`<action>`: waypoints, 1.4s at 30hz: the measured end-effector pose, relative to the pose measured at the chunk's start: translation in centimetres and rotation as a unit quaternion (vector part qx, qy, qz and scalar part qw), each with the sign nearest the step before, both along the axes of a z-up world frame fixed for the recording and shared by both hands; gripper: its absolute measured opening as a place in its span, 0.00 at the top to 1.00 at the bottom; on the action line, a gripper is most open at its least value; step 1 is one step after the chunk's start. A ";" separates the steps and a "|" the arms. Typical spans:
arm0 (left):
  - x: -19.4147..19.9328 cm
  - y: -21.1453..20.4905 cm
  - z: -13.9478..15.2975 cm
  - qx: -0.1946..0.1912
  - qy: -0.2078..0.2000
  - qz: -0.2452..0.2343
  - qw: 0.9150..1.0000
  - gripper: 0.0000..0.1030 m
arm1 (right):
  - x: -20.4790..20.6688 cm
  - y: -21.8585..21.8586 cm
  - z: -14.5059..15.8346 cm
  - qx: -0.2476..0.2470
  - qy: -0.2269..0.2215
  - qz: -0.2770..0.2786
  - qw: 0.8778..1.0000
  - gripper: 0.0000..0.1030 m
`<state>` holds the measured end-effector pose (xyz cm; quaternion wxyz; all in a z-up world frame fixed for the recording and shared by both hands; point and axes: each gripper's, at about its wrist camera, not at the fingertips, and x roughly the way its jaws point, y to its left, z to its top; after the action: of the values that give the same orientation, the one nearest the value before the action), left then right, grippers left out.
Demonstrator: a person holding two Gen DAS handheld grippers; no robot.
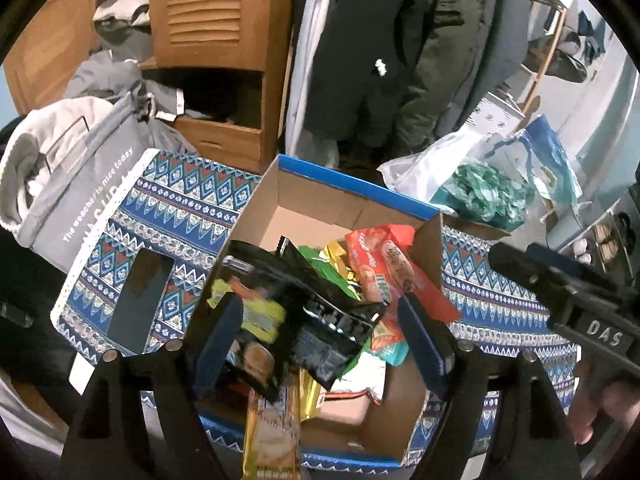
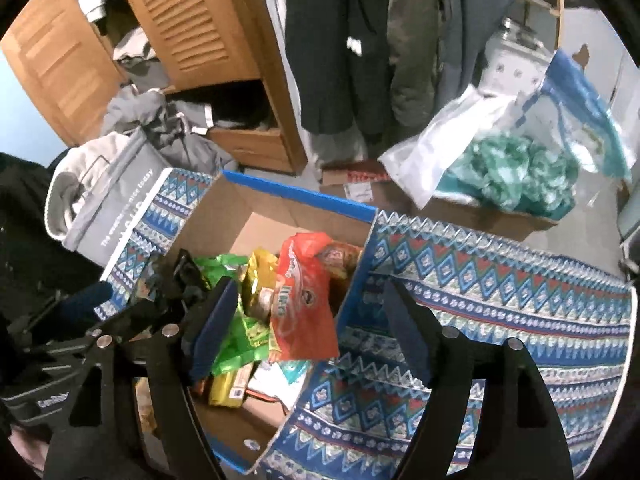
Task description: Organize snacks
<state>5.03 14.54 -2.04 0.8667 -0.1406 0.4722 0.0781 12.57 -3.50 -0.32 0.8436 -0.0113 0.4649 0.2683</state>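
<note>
1. The left wrist view looks steeply down, close above the cardboard box point(image 1: 320, 200), its near-left part.
2. The right wrist view looks down over the box's point(image 2: 240, 220) right wall.
3. Both share the box, patterned cloth point(image 1: 180, 208), and wooden cabinet point(image 2: 200, 40) behind.

Glossy plastic snack packets point(image 1: 376, 272) fill a matt cardboard box point(image 1: 320, 196) on patterned woven cloth point(image 2: 500, 280).

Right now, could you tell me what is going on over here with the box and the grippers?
A person holds a gripper in each hand above an open cardboard box on a patterned cloth. The box holds a heap of snack packets, among them an orange packet and a black packet. The left gripper and the right gripper both stand open, gripping nothing.
</note>
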 end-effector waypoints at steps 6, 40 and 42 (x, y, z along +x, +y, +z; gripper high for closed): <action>-1.4 -0.3 1.6 -0.004 -0.023 -0.003 1.000 0.16 | -1.9 -0.7 2.3 0.003 -0.033 0.010 0.999 0.25; -2.2 -4.5 2.7 0.049 -0.029 -0.057 0.997 0.14 | -4.9 -4.4 2.6 -0.003 -0.059 0.017 0.998 0.24; -2.2 -4.5 2.7 0.050 -0.029 -0.057 0.997 0.14 | -4.8 -4.6 2.6 -0.002 -0.059 0.015 0.998 0.24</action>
<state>2.79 10.04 0.65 0.8889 -0.0724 0.4498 0.0484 7.76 -8.09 2.32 0.8654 -0.0352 0.4150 0.2788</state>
